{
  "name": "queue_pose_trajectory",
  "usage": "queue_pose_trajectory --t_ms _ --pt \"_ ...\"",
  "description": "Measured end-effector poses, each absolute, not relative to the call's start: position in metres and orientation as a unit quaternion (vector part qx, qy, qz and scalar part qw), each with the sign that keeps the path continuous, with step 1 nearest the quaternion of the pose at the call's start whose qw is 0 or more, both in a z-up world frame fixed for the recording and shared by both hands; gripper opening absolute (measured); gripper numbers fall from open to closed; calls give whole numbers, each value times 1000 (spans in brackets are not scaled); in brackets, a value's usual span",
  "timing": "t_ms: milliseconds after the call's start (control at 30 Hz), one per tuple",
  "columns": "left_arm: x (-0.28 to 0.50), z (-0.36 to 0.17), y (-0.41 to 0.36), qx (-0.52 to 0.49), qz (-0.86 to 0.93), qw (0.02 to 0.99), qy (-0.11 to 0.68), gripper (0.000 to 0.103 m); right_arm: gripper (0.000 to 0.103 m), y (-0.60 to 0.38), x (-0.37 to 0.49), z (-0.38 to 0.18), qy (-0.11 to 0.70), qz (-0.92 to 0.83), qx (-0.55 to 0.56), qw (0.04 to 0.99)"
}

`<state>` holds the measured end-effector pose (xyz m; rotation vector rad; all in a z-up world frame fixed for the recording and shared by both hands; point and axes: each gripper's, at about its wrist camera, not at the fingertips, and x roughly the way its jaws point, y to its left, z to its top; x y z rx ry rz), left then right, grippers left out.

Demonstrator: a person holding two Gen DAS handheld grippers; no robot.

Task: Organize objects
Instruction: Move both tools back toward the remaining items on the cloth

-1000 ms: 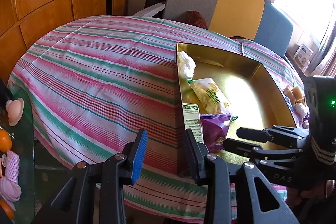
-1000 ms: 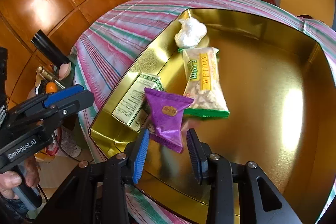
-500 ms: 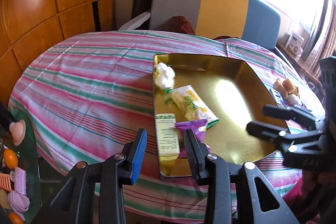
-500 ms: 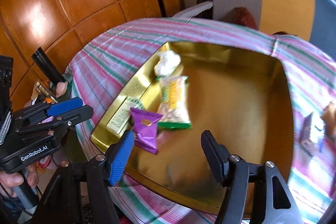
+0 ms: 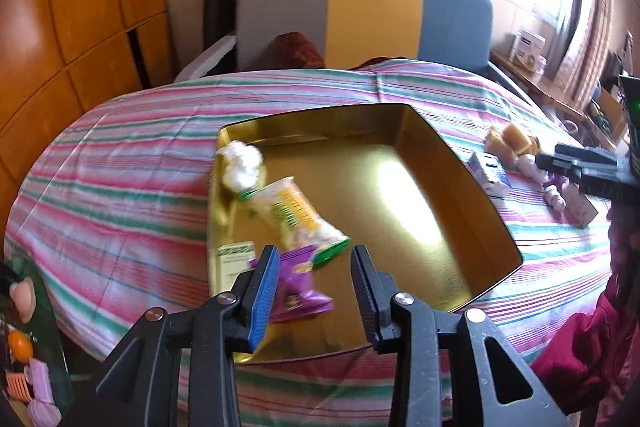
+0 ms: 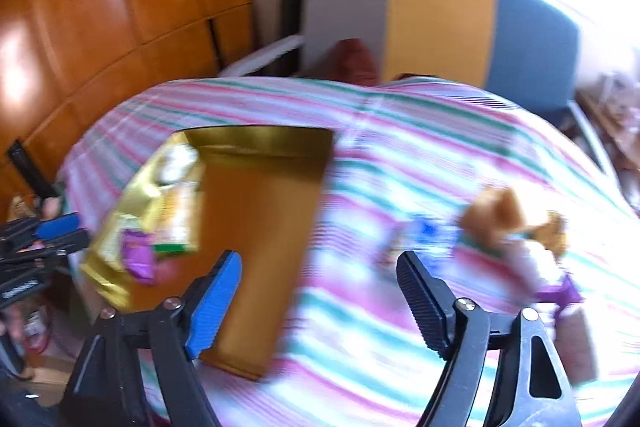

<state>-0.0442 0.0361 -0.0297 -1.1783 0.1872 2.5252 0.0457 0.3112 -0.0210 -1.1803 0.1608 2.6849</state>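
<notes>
Four snacks, the purple packet (image 5: 298,285) nearest, line the gold tray's (image 5: 496,223) left side, leaving room for the loose items (image 5: 516,151) at right. Right gripper (image 6: 320,301) is opening, empty, toward those; left gripper (image 5: 316,291) hovers narrow, holding nothing.

Right wrist view is motion-blurred: small items (image 6: 516,223) at right are unreadable smears. Left wrist view: purple packet (image 5: 298,287) partly hidden behind blue finger (image 5: 266,291); lower left clutter (image 5: 28,367) cut off.
</notes>
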Motion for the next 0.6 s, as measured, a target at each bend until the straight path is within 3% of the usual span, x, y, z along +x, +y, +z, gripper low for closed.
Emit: queue_pose_trajectory --t_ms 233,333,400,600 --pt "-45 -27 89 -415 876 223 100 37 86 422 91 -24 90 892 -368 246" --pt "-45 -27 114 -418 868 242 117 37 86 460 112 -42 142 871 -361 303" --pt "-45 -27 131 -419 863 254 127 37 84 477 117 -42 184 861 -354 314" --pt "-51 -27 183 -423 845 296 142 37 85 491 123 -38 208 858 -343 321"
